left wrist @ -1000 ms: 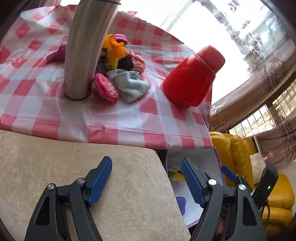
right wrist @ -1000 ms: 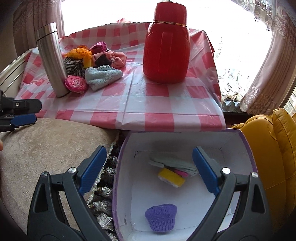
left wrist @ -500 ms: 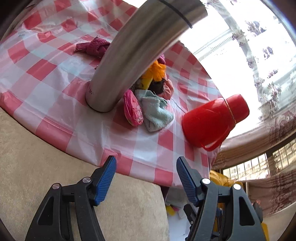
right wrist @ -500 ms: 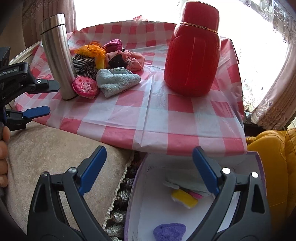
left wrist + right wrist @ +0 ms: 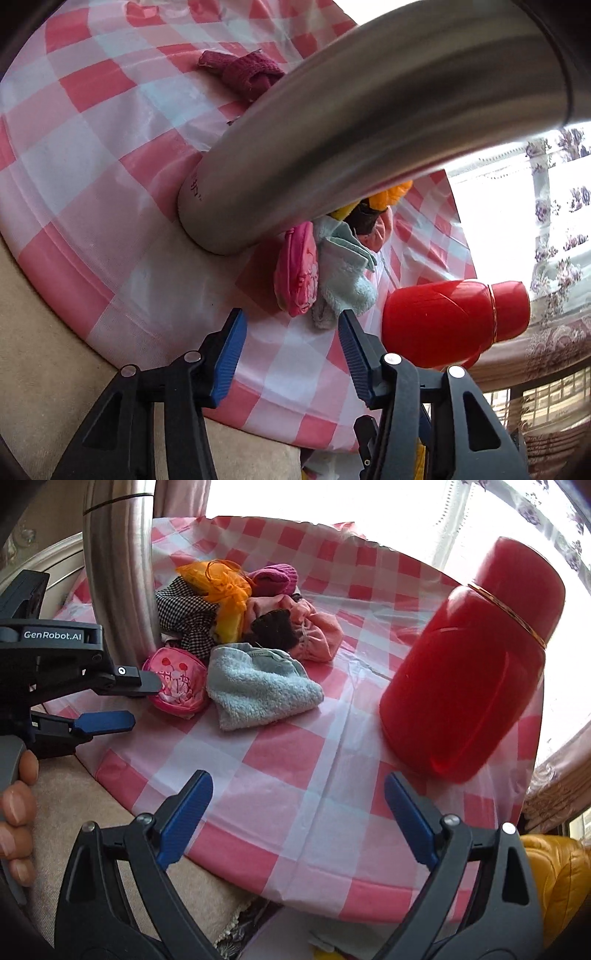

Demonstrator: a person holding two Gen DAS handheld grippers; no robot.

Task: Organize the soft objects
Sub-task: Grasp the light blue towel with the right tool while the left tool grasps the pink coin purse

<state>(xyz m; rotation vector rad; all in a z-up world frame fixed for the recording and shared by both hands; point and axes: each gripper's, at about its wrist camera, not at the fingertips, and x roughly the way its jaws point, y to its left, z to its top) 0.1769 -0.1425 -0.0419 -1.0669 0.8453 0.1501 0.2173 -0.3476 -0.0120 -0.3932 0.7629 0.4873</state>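
Pink pouch (image 5: 175, 685) and soft pile (image 5: 243, 609) lying unsorted at ten o'clock on tablecloth (image 5: 295, 760) — left gripper (image 5: 291, 345) narrowing, closing in empty; right gripper (image 5: 297, 812) gaping, holding nothing.

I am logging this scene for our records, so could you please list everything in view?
steel flask: 1, silver, upright beside the soft pile
red flask: 1, red, on the table's right side, apart from the pile
pink pouch: 1, pink, front of the pile by the steel flask
towel: 1, pale blue, front of the pile, beside the pouch
checked cloth: 1, black and white, in the pile
orange cloth: 1, orange, top of the pile
magenta knit: 1, back of the pile
peach cloth: 1, right of the pile
dark red knit: 1, alone behind the steel flask
tablecloth: 1, red-white check
left gripper: fingers apart, nothing between, just closing
right gripper: fingers apart, empty
hand: 1, on the left gripper's handle
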